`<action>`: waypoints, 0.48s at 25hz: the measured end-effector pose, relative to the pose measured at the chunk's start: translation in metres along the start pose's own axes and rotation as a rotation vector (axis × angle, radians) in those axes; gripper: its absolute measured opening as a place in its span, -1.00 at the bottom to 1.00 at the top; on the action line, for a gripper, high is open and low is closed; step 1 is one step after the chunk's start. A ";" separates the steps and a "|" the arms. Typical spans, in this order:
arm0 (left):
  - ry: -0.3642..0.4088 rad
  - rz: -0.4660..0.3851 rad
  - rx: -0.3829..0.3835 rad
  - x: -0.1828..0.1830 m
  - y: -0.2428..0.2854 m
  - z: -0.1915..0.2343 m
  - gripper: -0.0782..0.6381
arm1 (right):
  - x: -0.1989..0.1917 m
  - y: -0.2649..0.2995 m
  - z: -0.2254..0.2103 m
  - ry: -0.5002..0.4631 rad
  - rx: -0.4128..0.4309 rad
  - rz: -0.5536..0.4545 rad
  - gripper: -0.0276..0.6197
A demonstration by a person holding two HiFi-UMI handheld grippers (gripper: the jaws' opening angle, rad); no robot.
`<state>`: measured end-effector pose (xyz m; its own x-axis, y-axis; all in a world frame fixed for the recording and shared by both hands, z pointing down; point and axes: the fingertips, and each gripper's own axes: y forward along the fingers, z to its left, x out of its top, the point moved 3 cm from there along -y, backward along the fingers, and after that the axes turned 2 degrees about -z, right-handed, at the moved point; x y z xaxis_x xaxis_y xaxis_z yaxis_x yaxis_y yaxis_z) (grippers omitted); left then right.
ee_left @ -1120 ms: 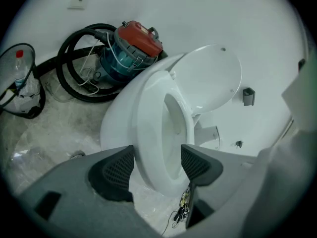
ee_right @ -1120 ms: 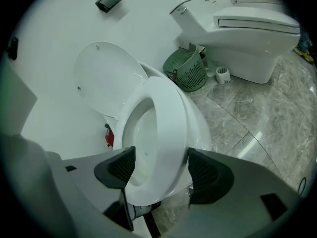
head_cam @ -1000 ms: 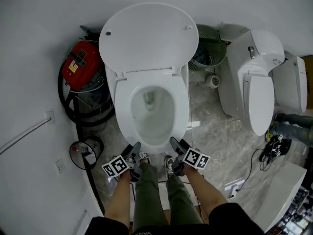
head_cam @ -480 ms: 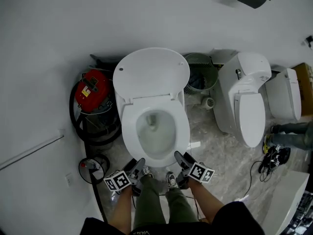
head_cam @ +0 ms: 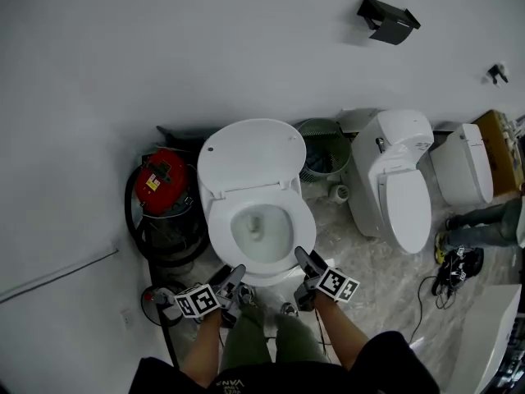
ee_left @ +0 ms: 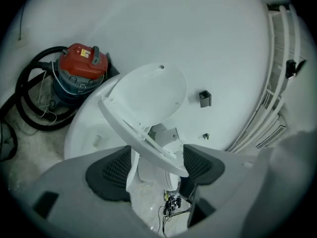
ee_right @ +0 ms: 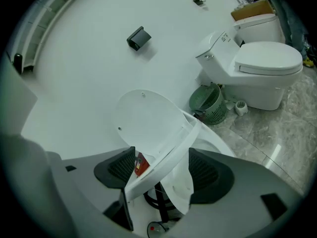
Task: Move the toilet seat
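We log left gripper (head_cam: 232,276) and right gripper (head_cam: 302,261) each clamped on the toilet seat (ee_left: 133,133) at its front rim, lower centre of head view; seat tilts up off the bowl (head_cam: 262,230). Lid (head_cam: 250,158) stands behind it. Red vacuum (head_cam: 162,179) crowds the left; bare floor (head_cam: 361,253) lies right.

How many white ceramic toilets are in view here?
3: one toilet at centre, lid raised; another right of the green basket; a third farthest right. More may be hidden.
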<state>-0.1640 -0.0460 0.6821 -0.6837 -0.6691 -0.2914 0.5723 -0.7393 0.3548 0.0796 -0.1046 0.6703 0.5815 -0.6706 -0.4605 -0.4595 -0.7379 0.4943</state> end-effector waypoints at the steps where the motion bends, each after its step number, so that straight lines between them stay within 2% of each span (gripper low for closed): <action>1: 0.007 0.000 -0.009 0.004 0.000 -0.003 0.14 | 0.004 0.001 0.004 0.006 0.009 -0.013 0.08; 6: 0.029 -0.031 -0.036 0.026 0.004 -0.026 0.19 | 0.026 0.006 0.024 0.024 0.058 -0.035 0.08; 12: 0.045 -0.084 -0.057 0.053 0.010 -0.043 0.15 | 0.050 0.016 0.042 0.031 0.125 -0.035 0.04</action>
<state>-0.1751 -0.0921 0.6323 -0.7100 -0.6062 -0.3584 0.5392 -0.7953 0.2770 0.0730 -0.1528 0.6242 0.6181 -0.6430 -0.4522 -0.5178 -0.7658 0.3813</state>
